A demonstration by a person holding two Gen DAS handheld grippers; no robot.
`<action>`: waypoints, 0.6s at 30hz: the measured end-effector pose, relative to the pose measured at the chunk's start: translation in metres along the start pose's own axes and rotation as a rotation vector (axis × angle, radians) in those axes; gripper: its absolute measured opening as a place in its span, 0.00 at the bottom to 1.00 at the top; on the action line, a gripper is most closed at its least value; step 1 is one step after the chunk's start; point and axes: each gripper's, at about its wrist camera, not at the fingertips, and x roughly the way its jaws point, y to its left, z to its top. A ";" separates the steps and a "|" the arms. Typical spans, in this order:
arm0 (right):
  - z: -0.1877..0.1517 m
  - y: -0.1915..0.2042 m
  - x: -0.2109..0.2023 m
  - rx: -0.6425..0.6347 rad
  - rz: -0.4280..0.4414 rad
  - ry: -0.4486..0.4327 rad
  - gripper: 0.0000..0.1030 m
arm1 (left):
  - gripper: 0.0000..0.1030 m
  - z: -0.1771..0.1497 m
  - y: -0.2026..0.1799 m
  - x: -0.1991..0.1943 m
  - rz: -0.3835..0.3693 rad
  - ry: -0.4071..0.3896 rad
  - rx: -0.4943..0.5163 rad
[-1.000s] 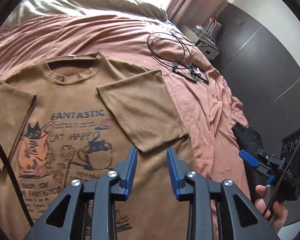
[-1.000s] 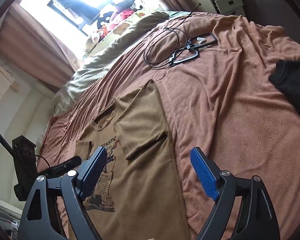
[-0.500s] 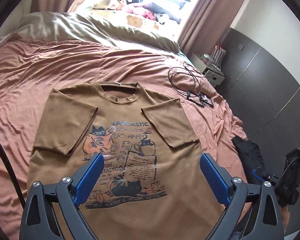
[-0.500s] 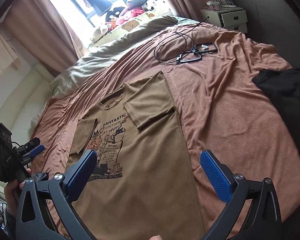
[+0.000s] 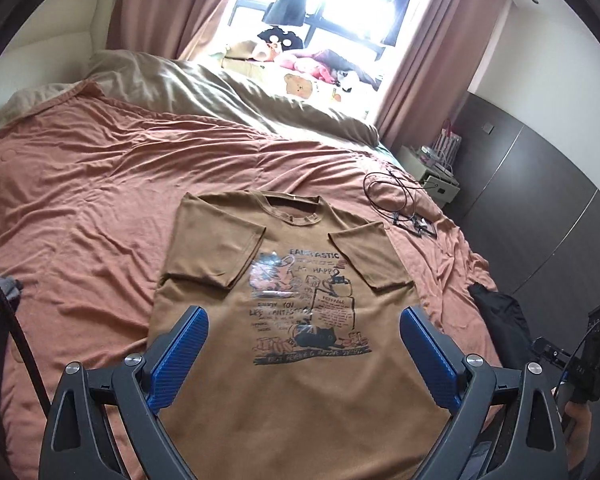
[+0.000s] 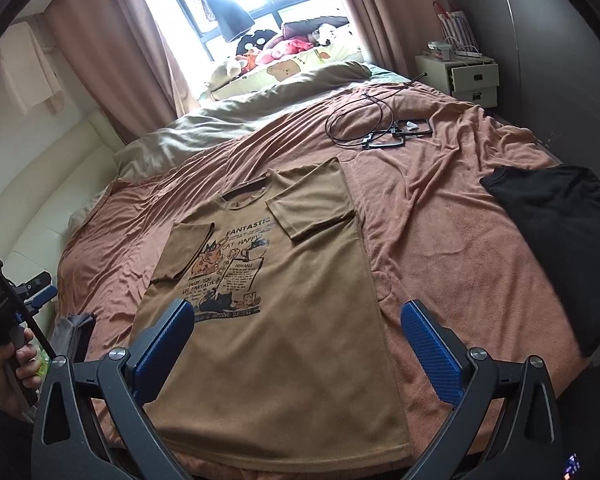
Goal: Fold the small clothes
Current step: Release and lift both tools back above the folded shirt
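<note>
A brown T-shirt (image 5: pixel 300 360) with a cat print lies face up on the pink-brown bedspread (image 5: pixel 80 208), both short sleeves folded in over the chest. It also shows in the right wrist view (image 6: pixel 292 320). My left gripper (image 5: pixel 302 354) is open and empty, held above the shirt's lower part. My right gripper (image 6: pixel 296 344) is open and empty, above the shirt's hem and right side. Neither touches the cloth.
A black garment (image 6: pixel 560 240) lies on the bed to the right, also in the left wrist view (image 5: pixel 500 320). A black cable and frames (image 6: pixel 380 128) lie beyond the shirt. Olive duvet (image 5: pixel 240 96), toys and window at the head. A white nightstand (image 6: pixel 460 76) stands far right.
Both grippers pulled back and up from the shirt. The left gripper, nearly shut over the right sleeve one second ago, has opened wide. The right sleeve stays folded in.
</note>
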 end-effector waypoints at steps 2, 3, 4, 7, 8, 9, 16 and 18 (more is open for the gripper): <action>-0.011 0.000 -0.015 -0.011 -0.018 -0.029 1.00 | 0.95 -0.010 0.004 -0.016 -0.001 -0.006 -0.006; -0.016 -0.002 -0.023 -0.011 -0.019 -0.037 1.00 | 0.95 -0.015 0.006 -0.025 0.001 -0.014 -0.008; -0.021 -0.002 -0.028 -0.010 -0.018 -0.040 1.00 | 0.95 -0.021 0.007 -0.033 0.003 -0.021 -0.008; -0.035 -0.005 -0.046 -0.015 -0.011 -0.043 1.00 | 0.95 -0.040 0.012 -0.054 0.001 -0.025 -0.015; -0.039 -0.006 -0.051 -0.014 -0.012 -0.042 1.00 | 0.95 -0.046 0.014 -0.061 0.000 -0.027 -0.018; -0.043 -0.007 -0.057 -0.009 -0.014 -0.043 1.00 | 0.95 -0.052 0.017 -0.068 0.002 -0.029 -0.022; -0.067 -0.010 -0.091 -0.028 -0.021 -0.041 1.00 | 0.95 -0.088 0.031 -0.116 0.032 -0.058 -0.045; -0.074 -0.009 -0.099 -0.034 -0.021 -0.041 1.00 | 0.95 -0.096 0.034 -0.129 0.028 -0.069 -0.050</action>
